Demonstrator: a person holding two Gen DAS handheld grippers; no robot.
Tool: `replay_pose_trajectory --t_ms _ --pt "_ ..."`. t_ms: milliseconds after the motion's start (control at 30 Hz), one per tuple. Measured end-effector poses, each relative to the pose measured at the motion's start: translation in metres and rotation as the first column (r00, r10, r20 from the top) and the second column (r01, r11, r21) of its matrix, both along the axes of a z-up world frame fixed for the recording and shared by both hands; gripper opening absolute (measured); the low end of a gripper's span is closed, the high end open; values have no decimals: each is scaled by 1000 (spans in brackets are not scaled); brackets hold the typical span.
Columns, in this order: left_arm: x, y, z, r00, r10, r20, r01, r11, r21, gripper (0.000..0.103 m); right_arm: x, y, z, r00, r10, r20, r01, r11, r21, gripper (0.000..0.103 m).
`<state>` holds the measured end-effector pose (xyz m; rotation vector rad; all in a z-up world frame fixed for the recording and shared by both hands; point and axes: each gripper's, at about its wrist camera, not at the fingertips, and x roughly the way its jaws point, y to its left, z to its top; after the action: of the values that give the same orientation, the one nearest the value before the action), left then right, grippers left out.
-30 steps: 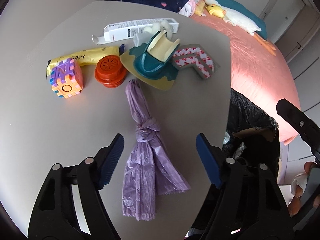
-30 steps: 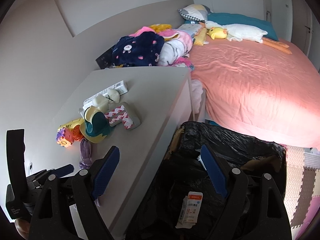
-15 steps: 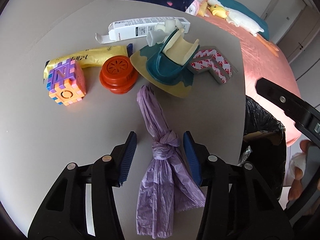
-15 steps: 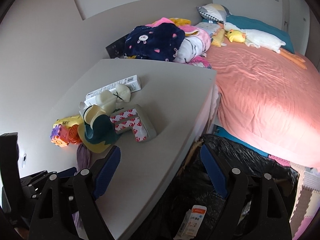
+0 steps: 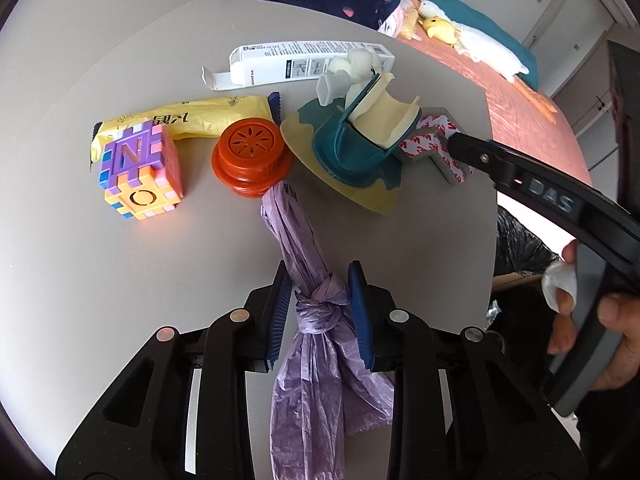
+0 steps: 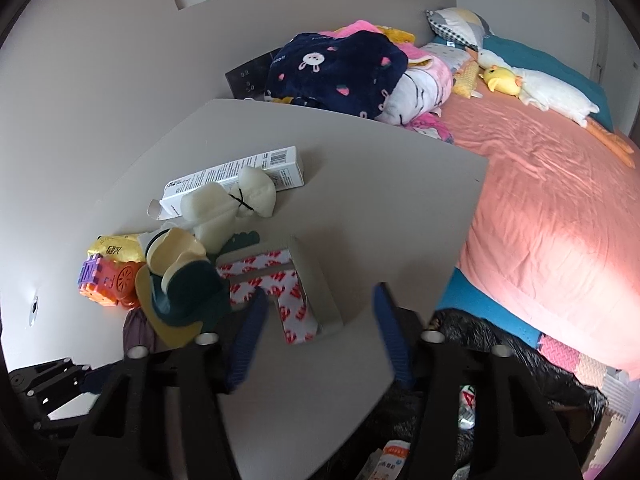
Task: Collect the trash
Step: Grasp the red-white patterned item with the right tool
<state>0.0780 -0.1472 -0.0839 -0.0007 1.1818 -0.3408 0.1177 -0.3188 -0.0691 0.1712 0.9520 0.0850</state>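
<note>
A: What's in the black trash bag (image 6: 500, 364)?
B: Small cartons, beside the worktop (image 5: 100, 280).
A: The purple bag (image 5: 316, 312)?
B: Flat on the worktop; the left claw (image 5: 320, 304) pinches its knot. The right claw (image 6: 320, 332) gapes, empty, over the worktop's edge.

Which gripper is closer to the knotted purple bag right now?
Left. The left gripper straddles the purple bag at its knot, pads on either side. The right gripper hangs open farther right over the table edge, by the red-and-white piece.
</note>
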Motion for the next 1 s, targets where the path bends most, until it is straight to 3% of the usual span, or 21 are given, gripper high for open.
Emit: replay_pose_trajectory --t_ms 100,233,433,633,1000 --pt "3 -1 0 1000 8 -18 -8 1000 -14 29 6 1 -6 1000 5 -5 -5 1000 -3 29" --pt "2 -2 1 1000 -6 -8 6 1000 -7 29 9 4 -6 1000 23 15 -23 1000 -11 24" --pt "0 6 0 1000 23 -13 -24 998 -61 29 10 -1 -8 998 58 8 -58 998 40 22" --pt "-4 15 -1 999 43 -24 -46 992 -115 21 9 -7 -7 999 46 -7 -45 992 115 18" --pt "-20 13 12 1000 6 18 -4 991 -132 20 -19 -8 25 998 16 57 -21 996 86 18"
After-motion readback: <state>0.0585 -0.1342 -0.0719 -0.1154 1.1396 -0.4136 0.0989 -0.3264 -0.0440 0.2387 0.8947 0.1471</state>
